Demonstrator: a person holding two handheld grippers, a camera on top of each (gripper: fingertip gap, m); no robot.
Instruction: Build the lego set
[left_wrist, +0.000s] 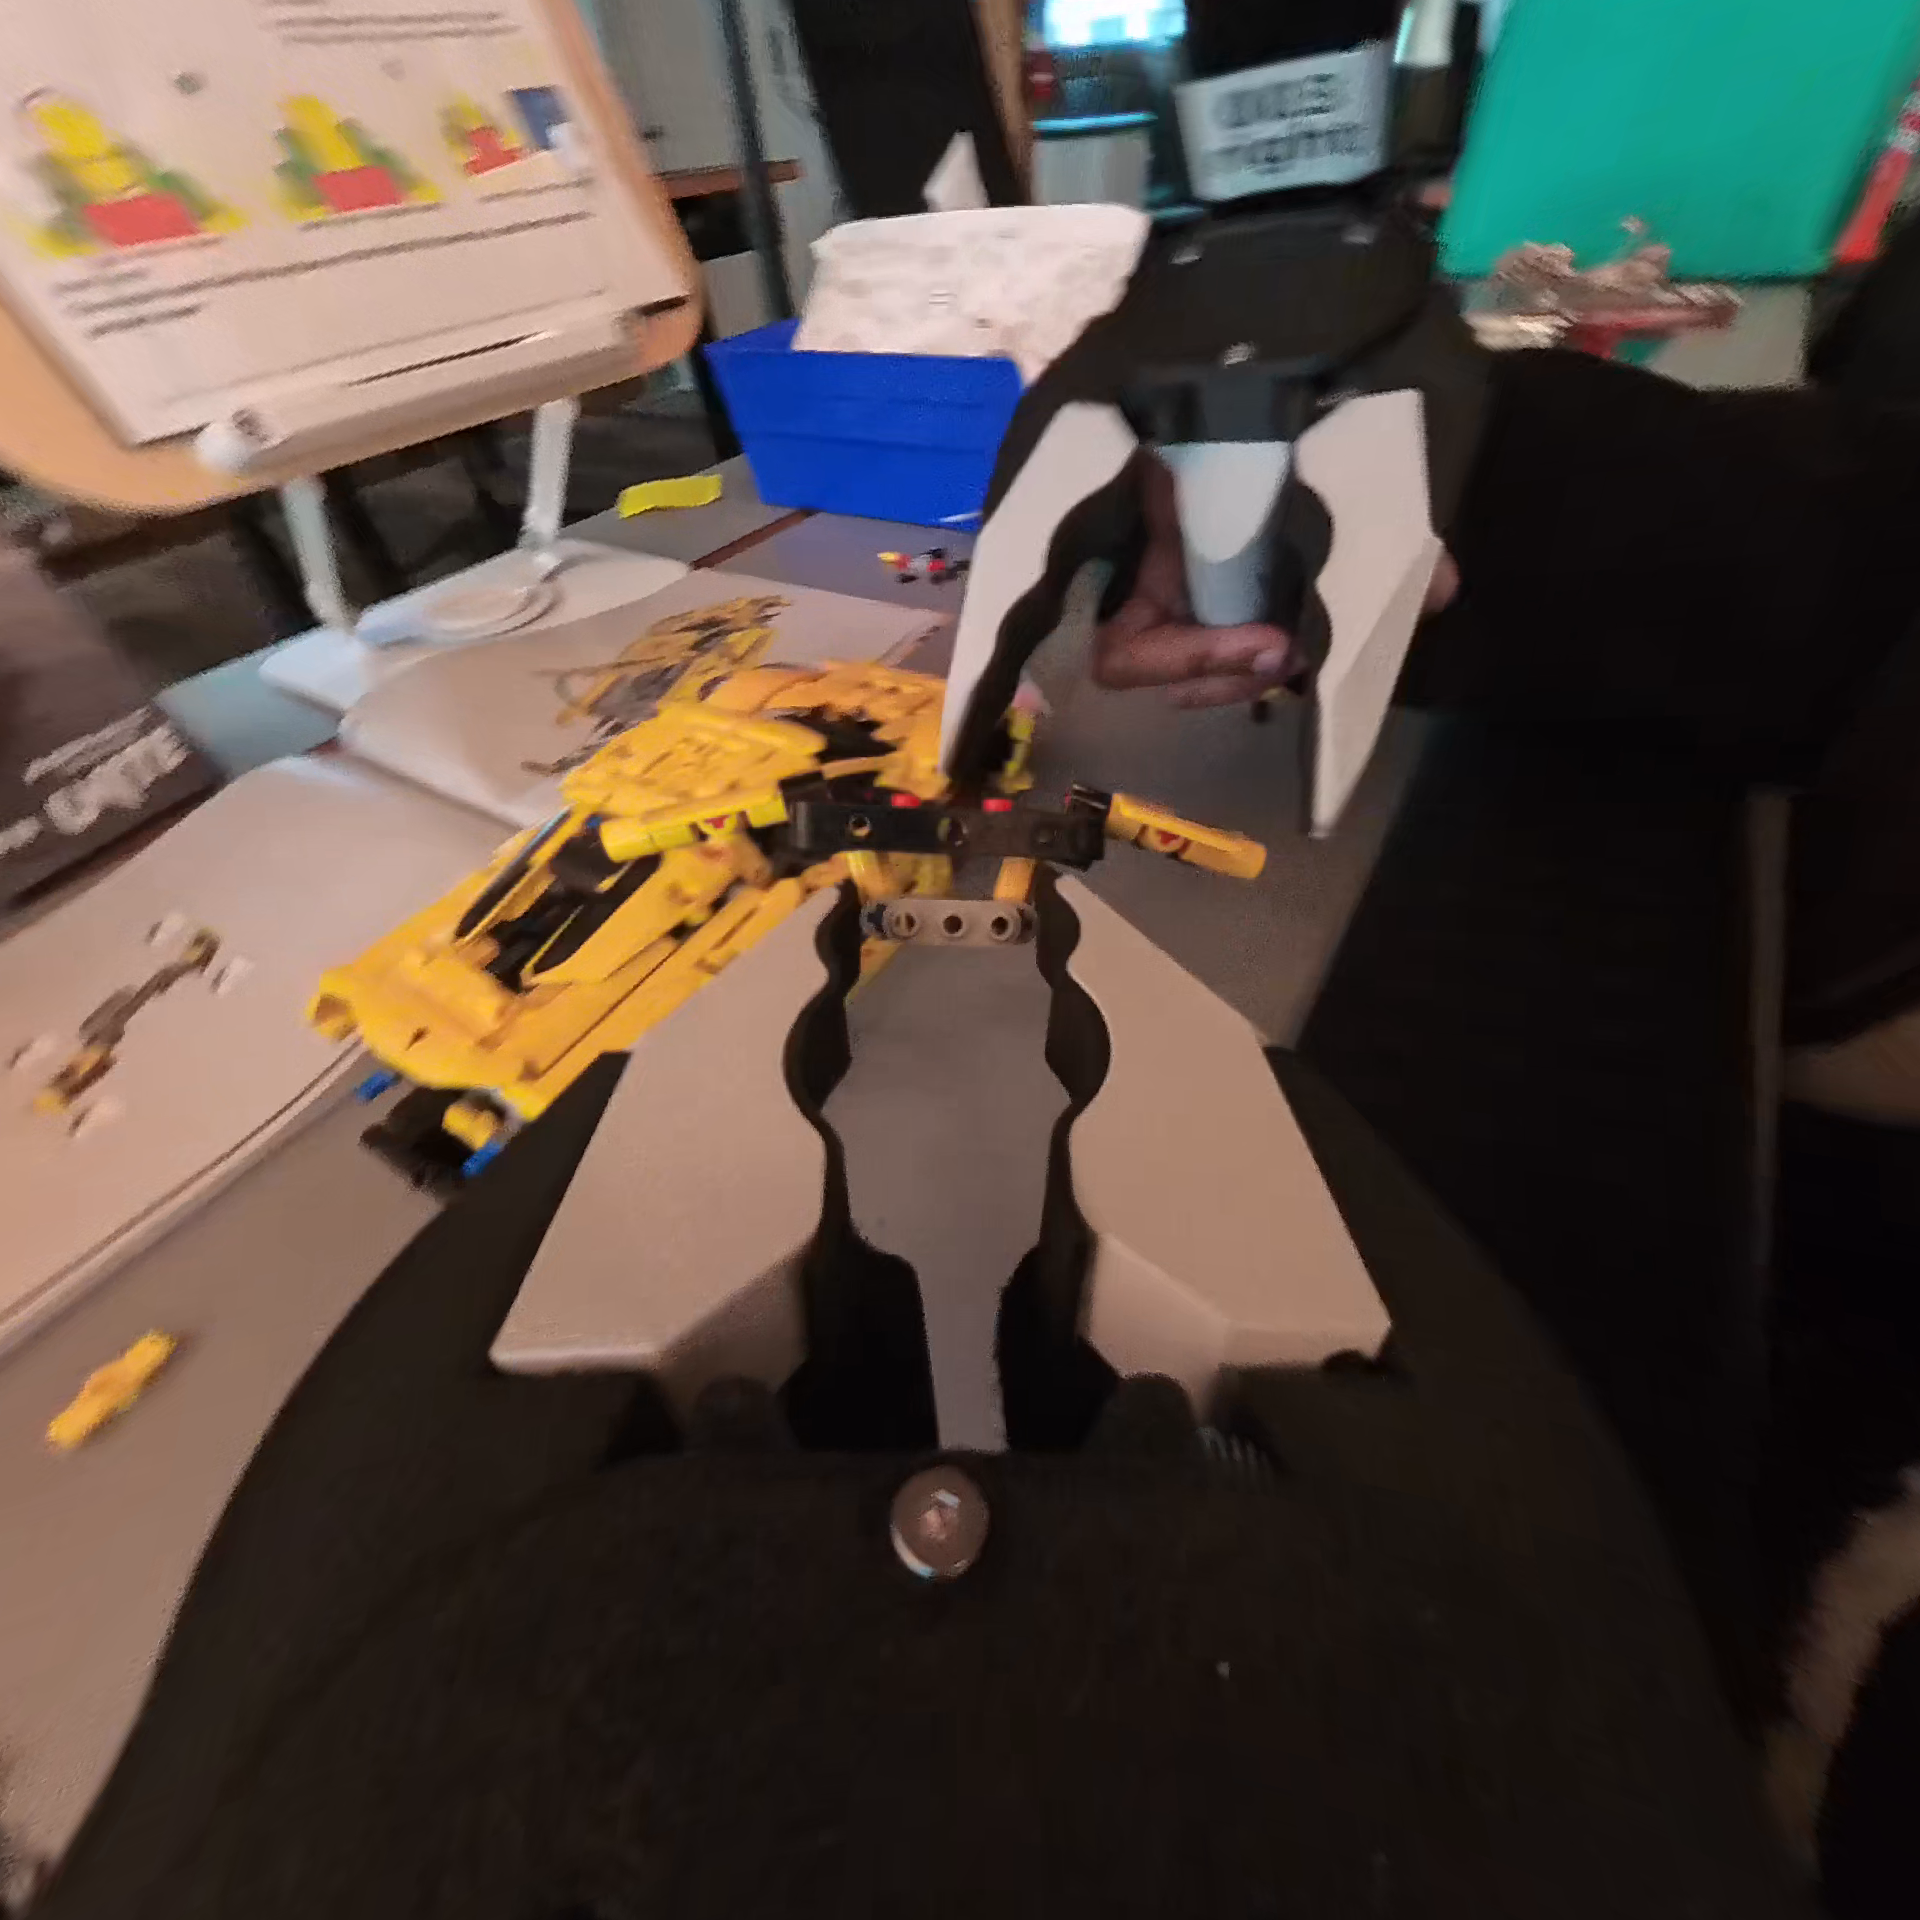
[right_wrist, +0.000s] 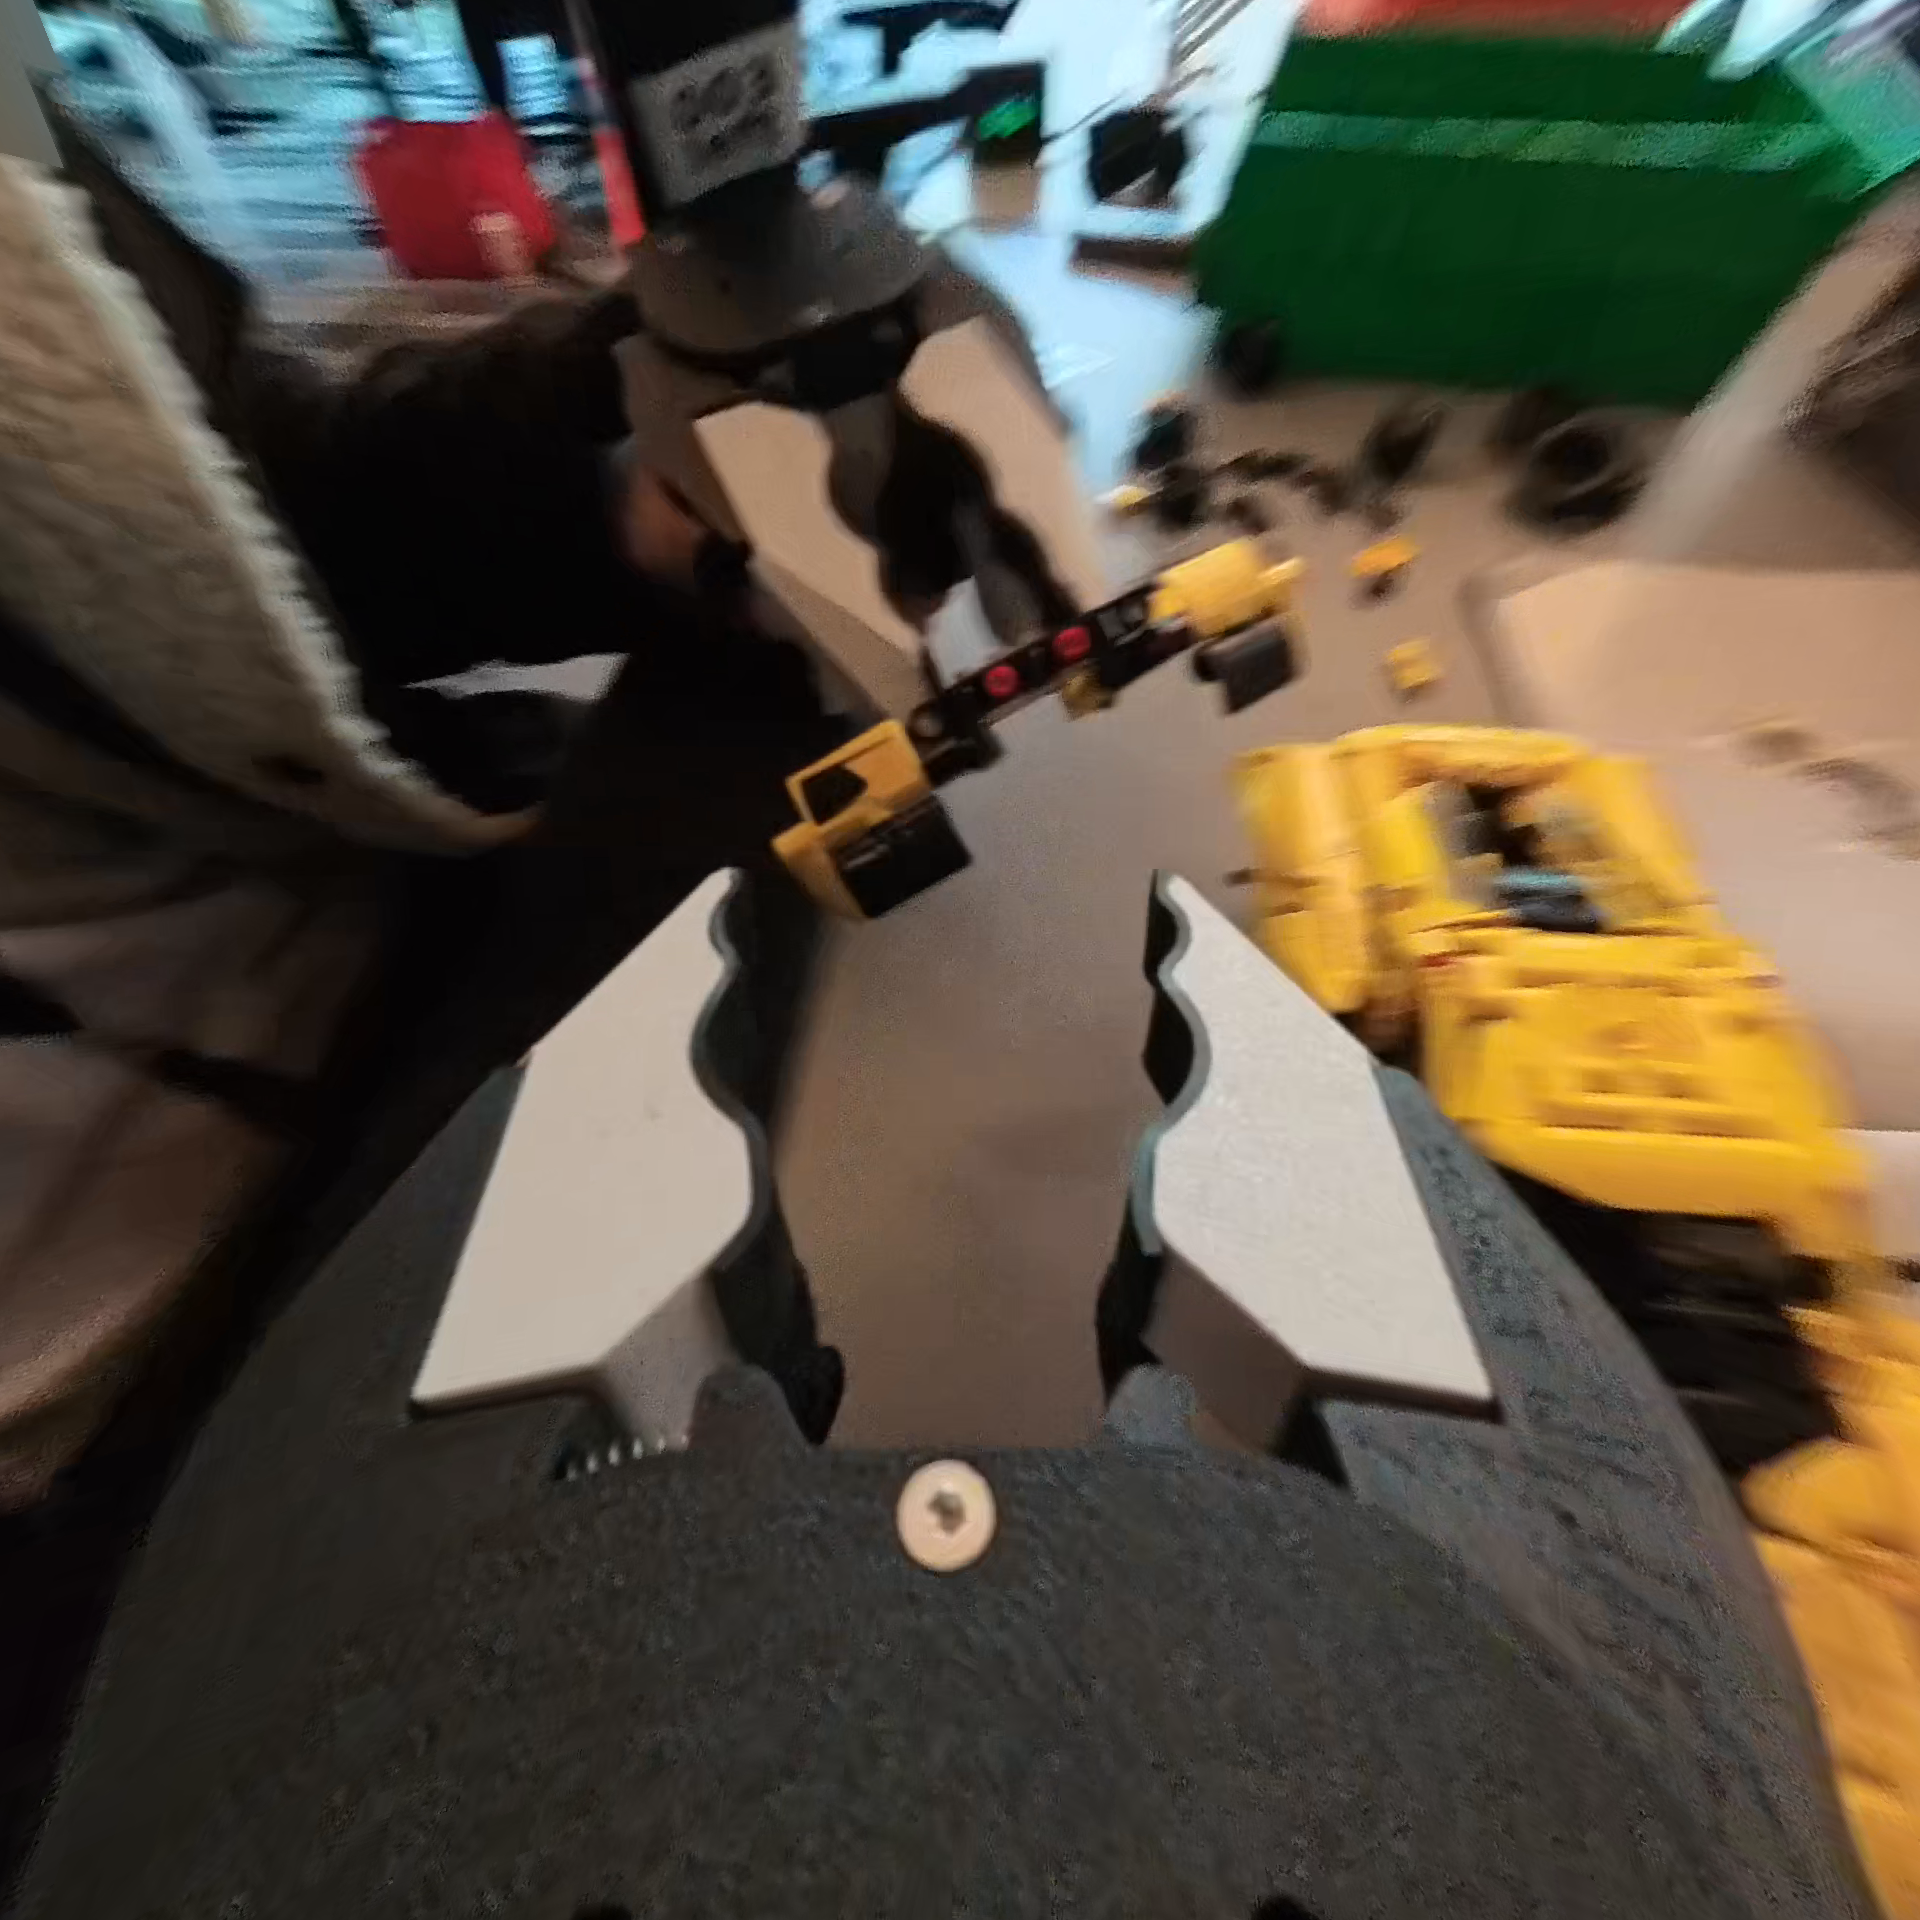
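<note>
My left gripper (left_wrist: 948, 914) is shut on a small sub-assembly (left_wrist: 935, 831): a black beam with red pins, yellow pieces at both ends and a grey holed beam (left_wrist: 951, 923) between my fingertips. It is held above the table, next to the yellow Lego car (left_wrist: 623, 914). My right gripper (right_wrist: 945, 894) is open and empty, just short of the sub-assembly's near yellow end (right_wrist: 873, 821). It also shows in the left wrist view (left_wrist: 1143, 795), facing me, one finger close to the black beam. The car (right_wrist: 1558, 987) lies to the right in the right wrist view. The left gripper (right_wrist: 987, 634) shows there too.
An open instruction booklet (left_wrist: 156, 1039) lies under and left of the car. A sheet on a white stand (left_wrist: 312, 208) is at back left, with a blue bin (left_wrist: 873, 426) behind. A loose yellow piece (left_wrist: 109, 1387) lies near left. Several loose parts (right_wrist: 1299, 488) sit before a green bin (right_wrist: 1507, 239). Less than 4 cm separates the two grippers' tips.
</note>
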